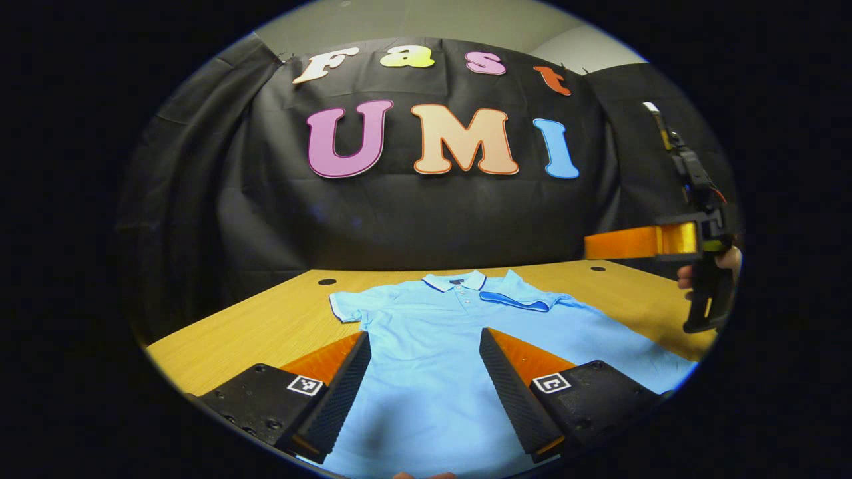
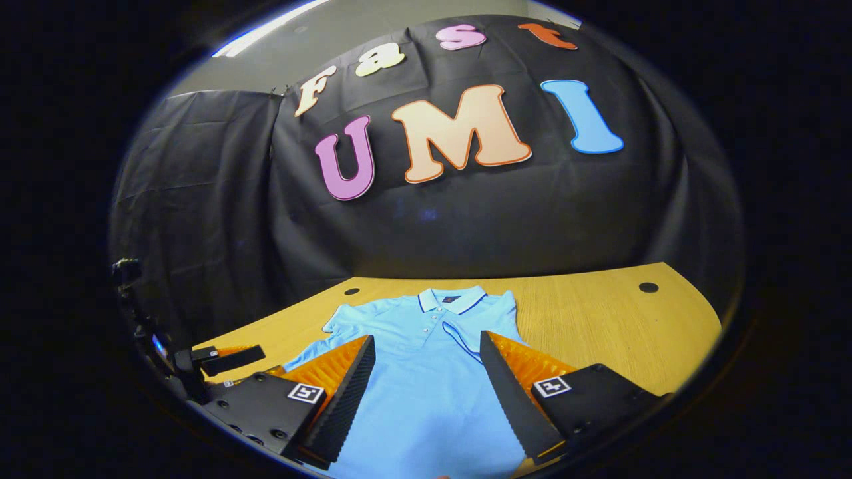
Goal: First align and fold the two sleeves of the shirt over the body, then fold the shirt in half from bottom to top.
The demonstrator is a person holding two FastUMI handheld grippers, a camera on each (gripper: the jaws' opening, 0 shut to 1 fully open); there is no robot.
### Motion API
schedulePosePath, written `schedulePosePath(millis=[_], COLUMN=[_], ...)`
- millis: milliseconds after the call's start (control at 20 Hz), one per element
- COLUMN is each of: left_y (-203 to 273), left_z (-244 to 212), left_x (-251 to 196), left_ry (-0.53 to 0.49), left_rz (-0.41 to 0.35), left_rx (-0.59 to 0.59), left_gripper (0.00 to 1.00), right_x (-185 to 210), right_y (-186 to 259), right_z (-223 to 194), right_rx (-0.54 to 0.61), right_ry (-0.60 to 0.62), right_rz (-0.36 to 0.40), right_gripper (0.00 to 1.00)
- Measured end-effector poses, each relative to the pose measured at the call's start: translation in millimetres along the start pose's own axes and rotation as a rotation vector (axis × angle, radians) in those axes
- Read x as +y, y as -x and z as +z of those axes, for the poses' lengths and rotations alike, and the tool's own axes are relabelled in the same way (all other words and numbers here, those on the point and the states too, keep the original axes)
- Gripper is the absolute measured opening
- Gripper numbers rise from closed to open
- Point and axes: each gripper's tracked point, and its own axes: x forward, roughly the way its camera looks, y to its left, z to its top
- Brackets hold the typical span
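The light blue shirt (image 1: 426, 346) lies flat on the wooden desk (image 1: 266, 326), front side up, with the collar (image 1: 456, 281) pointing to the far wall and the bottom part near the person. In both views one sleeve is already folded over the body: the sleeve on the right (image 1: 519, 299) lies across the chest, with its dark-edged cuff close to the buttons. The other sleeve (image 1: 346, 307), on the left, is spread out flat on the desk and points away from the body. So I judge that the sleeve step is about half done: one sleeve lies as the task wants, one sleeve waits to be folded, and the fold from bottom to top is also left, because the shirt lies in its full length. The left tool (image 1: 426, 386) hangs above the lower part of the shirt; its two fingers stand wide apart and nothing is between them, so it is released. The right tool (image 2: 426, 386) is also above the lower middle of the shirt, with fingers spread and nothing gripped. In the left gripper view the right tool appears at the right edge, raised above the desk, with a hand (image 1: 705, 266) holding it. I think the flat left sleeve needs attention next.
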Motion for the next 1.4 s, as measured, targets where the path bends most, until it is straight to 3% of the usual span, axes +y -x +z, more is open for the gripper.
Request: schedulePosePath(millis=[450,700,1050,1100,1250,1400], left_y=[-44.4,-106.9,-196.0,-203.1,-218.1,-223.0], left_z=[40.5,54.7,-0.3,-9.9,-38.6,-54.6], left_x=[41.7,78.8,143.7,148.5,159.9,166.9], left_ry=[-0.019,0.005,0.022,0.034,0.077,0.036], left_rz=[-0.061,-0.072,0.006,0.013,0.031,0.047], left_rx=[0.065,0.108,0.31,0.339,0.413,0.454], left_gripper=[0.98,0.98,0.96,0.94,0.95,0.94], right_x=[-29.0,-40.3,-32.0,-32.4,-36.0,-40.7], right_y=[59.2,66.6,57.3,57.1,57.7,61.1], right_z=[-18.2,-22.7,-46.8,-47.3,-50.1,-47.2], right_rx=[-0.071,-0.115,-0.045,-0.041,-0.03,-0.031], right_ry=[-0.028,0.012,0.062,0.076,0.098,0.097], right_rz=[-0.078,-0.122,-0.098,-0.098,-0.109,-0.122], right_gripper=[0.98,0.98,0.98,0.94,0.98,0.98])
